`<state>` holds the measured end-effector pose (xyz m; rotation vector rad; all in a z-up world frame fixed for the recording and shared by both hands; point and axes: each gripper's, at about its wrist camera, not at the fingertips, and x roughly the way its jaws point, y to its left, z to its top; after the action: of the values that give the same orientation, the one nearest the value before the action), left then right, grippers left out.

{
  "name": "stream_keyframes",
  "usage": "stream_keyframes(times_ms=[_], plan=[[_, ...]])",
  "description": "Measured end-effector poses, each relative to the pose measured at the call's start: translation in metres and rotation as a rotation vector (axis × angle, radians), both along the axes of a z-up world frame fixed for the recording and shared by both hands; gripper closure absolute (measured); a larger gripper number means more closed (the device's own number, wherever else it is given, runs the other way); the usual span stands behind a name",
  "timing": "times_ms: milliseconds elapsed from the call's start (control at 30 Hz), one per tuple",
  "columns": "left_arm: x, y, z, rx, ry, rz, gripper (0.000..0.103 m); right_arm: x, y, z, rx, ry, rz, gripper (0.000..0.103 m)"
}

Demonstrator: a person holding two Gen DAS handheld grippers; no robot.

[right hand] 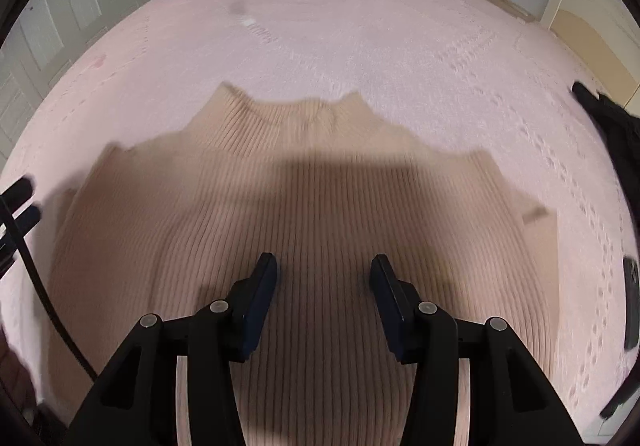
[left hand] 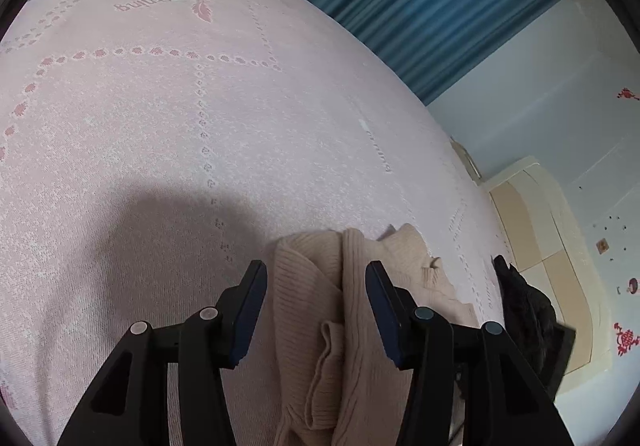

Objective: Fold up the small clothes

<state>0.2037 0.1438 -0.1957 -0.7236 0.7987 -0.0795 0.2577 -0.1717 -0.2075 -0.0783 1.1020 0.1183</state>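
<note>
Left gripper [left hand: 316,286] spread wide over bunched beige sweater [left hand: 352,326] on pink bed [left hand: 160,145]. Right gripper [right hand: 323,278] spread too, above sweater's ribbed body [right hand: 304,173]

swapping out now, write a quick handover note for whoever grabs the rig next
Left tongs: open, holding nothing, over the sweater's bunched left edge.
Right tongs: open, holding nothing, over the sweater's middle.
Beige ribbed sweater: on the pink bedspread, collar away from you, body mostly spread out.
Black garment: off to the right.
Done: sweater laid out; no finished fold visible.
Left: fold the sweater.
</note>
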Motion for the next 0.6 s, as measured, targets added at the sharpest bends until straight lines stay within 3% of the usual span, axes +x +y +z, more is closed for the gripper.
stream_keyframes(times_ms=[233, 400, 600], plan=[[-0.01, 0.0, -0.007, 0.005, 0.02, -0.007, 0.054, -0.055, 0.002, 0.003, -0.047, -0.041, 0.054, 0.056], [-0.021, -0.009, -0.014, 0.002, 0.037, -0.056, 0.054, -0.087, -0.002, -0.008, -0.04, 0.014, 0.084, 0.056], [-0.042, -0.024, -0.024, -0.011, 0.069, -0.118, 0.054, -0.121, -0.01, -0.008, -0.047, 0.002, 0.154, 0.056]])
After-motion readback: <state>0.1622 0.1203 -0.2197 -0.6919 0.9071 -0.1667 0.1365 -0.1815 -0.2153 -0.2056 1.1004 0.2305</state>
